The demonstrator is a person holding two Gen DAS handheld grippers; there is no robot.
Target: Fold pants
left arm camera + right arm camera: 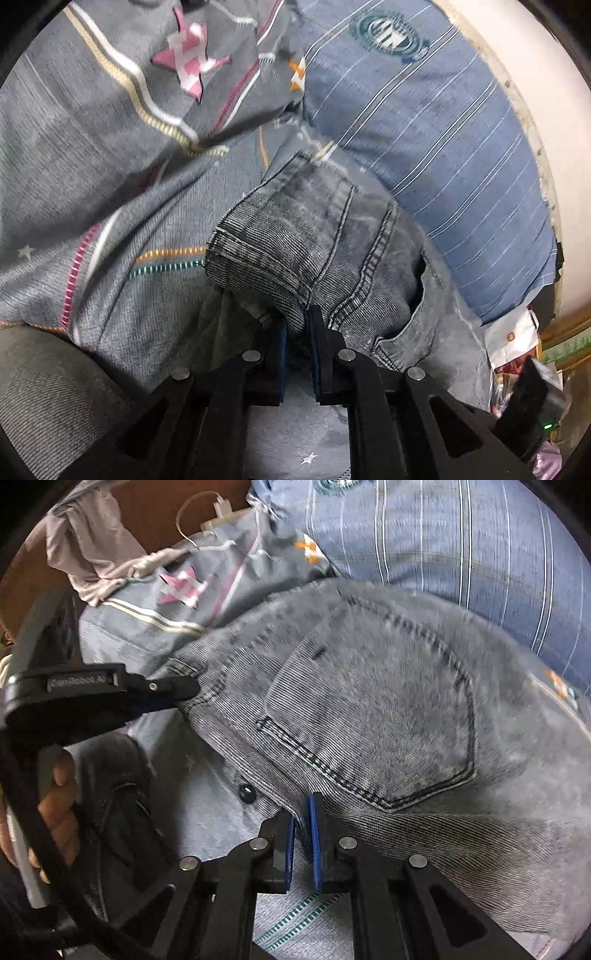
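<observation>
Grey washed jeans point(369, 716) lie on a bed, back pocket point(373, 720) facing up in the right wrist view. My right gripper point(302, 814) is shut on the waistband edge, just right of a dark button point(246, 794). In the left wrist view the jeans point(306, 240) bunch up over the fingers, and my left gripper point(297, 323) is shut on a fold of denim at the waistband corner. The right wrist view also shows the left gripper point(184, 690) from the side, its tip pinching the far waistband corner.
The bed has a grey sheet point(110, 229) with coloured stripes and stars. A blue striped pillow point(424, 122) lies just beyond the jeans. A person's hand point(55, 805) holds the left gripper's handle. Bags and clutter point(513, 354) sit off the bed's right side.
</observation>
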